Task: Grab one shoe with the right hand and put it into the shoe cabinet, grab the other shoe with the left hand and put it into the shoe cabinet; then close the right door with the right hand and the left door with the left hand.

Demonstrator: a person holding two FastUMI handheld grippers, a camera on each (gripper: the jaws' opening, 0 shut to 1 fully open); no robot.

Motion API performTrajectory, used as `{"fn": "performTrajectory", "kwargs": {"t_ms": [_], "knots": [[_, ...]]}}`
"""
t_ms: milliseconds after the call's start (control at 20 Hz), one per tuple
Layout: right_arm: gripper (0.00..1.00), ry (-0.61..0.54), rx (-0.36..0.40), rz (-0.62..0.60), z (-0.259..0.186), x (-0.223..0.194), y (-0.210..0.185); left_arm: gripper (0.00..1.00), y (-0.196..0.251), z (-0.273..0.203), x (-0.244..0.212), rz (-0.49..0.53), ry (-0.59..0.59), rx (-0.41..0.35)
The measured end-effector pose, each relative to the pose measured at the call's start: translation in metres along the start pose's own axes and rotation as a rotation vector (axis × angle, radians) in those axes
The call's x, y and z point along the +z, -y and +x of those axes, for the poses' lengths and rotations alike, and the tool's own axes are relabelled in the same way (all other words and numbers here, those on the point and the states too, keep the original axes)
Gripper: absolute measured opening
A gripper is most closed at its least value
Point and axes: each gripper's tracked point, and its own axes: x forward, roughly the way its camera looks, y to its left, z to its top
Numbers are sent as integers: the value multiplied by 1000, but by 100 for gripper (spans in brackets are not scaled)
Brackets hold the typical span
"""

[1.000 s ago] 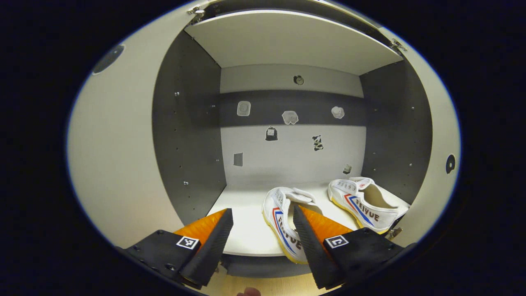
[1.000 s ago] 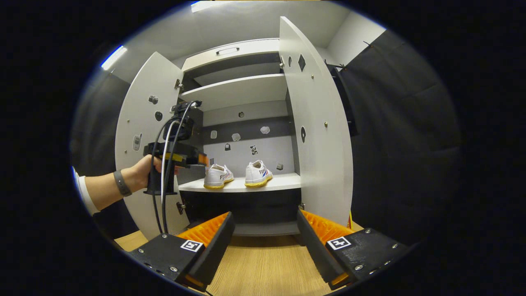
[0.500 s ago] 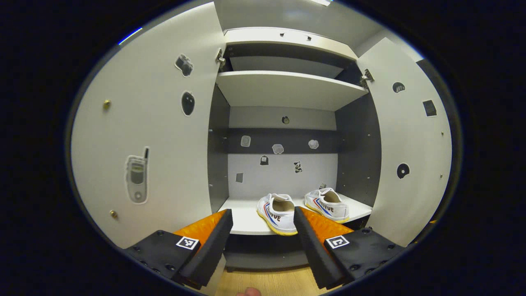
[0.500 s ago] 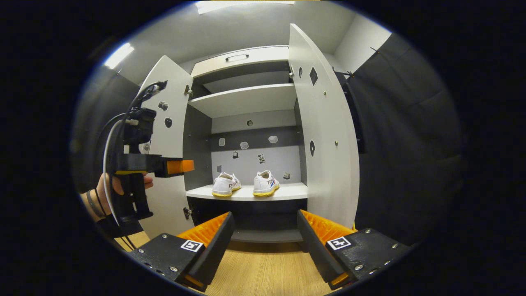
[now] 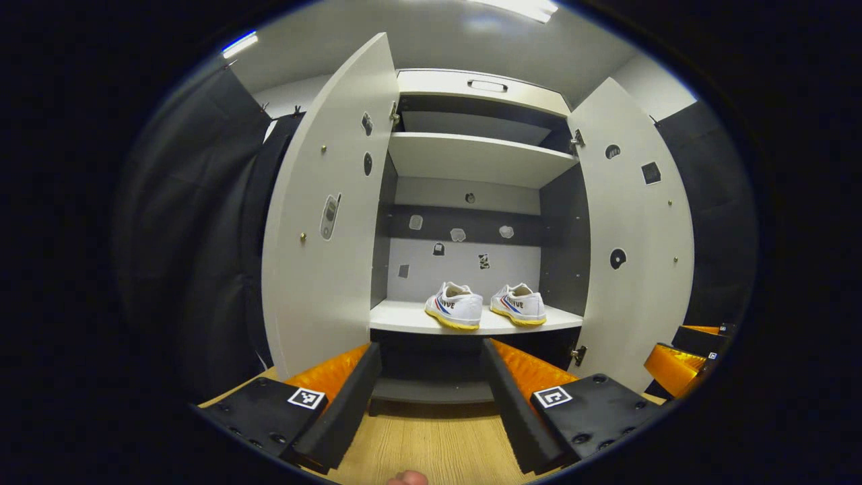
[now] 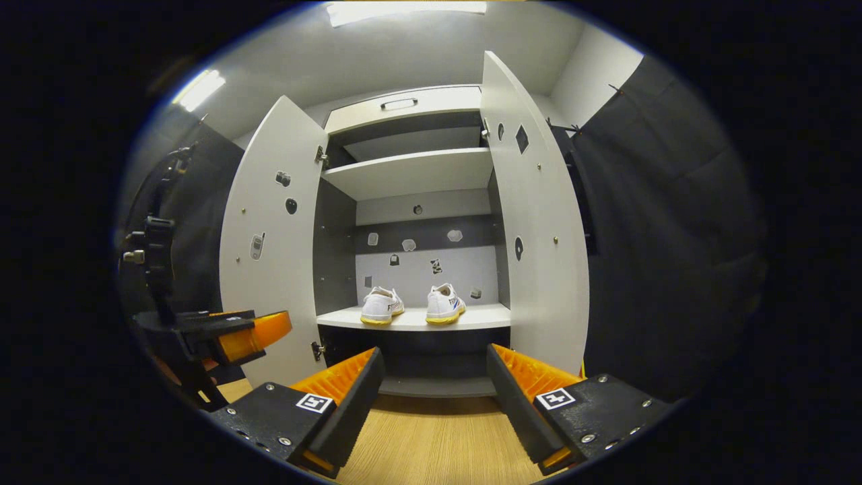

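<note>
Two white sneakers with yellow soles stand side by side on the cabinet's middle shelf: the left shoe and the right shoe. Both cabinet doors stand wide open: the left door and the right door. My left gripper is open and empty, well back from the cabinet. My right gripper is open and empty too, over the wooden floor. The left gripper also shows at the left edge of the right gripper view.
An upper shelf and a top drawer with a handle sit above the shoes. Stickers dot the back wall and the doors. Wooden floor lies in front of the cabinet. Black cloth hangs on both sides.
My left gripper has drawn back out of the cabinet, leaving the left shoe on the shelf. The right gripper has also backed off a little.
</note>
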Motion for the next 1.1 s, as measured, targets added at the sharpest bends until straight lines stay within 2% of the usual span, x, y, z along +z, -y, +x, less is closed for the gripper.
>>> {"fn": "performTrajectory", "kwargs": {"t_ms": [150, 300, 400, 500, 550, 650, 850, 1100], "knots": [[94, -8, -15, 16, -5, -3, 5, 94, 0, -18, -13, 16, -3, 11], [94, 47, -50, 37, -9, 31, 37, 96, 5, -29, -17, 22, 3, -1], [94, 82, -87, 35, -9, 70, 75, 96, 6, -30, -20, 33, 0, -3], [98, 110, -165, -11, -7, 113, 131, 96, 9, -29, -22, 43, -4, -10], [94, 123, -200, -36, -6, 133, 156, 97, 11, -27, -22, 48, -4, -14], [93, 143, -237, -51, 3, 167, 195, 96, 14, -28, -23, 59, 0, -25], [94, 120, -238, -10, 47, 195, 241, 97, 15, -26, -21, 65, 1, -26], [94, 71, -225, -5, 95, 191, 268, 96, 11, -28, -26, 71, -13, -7]]}}
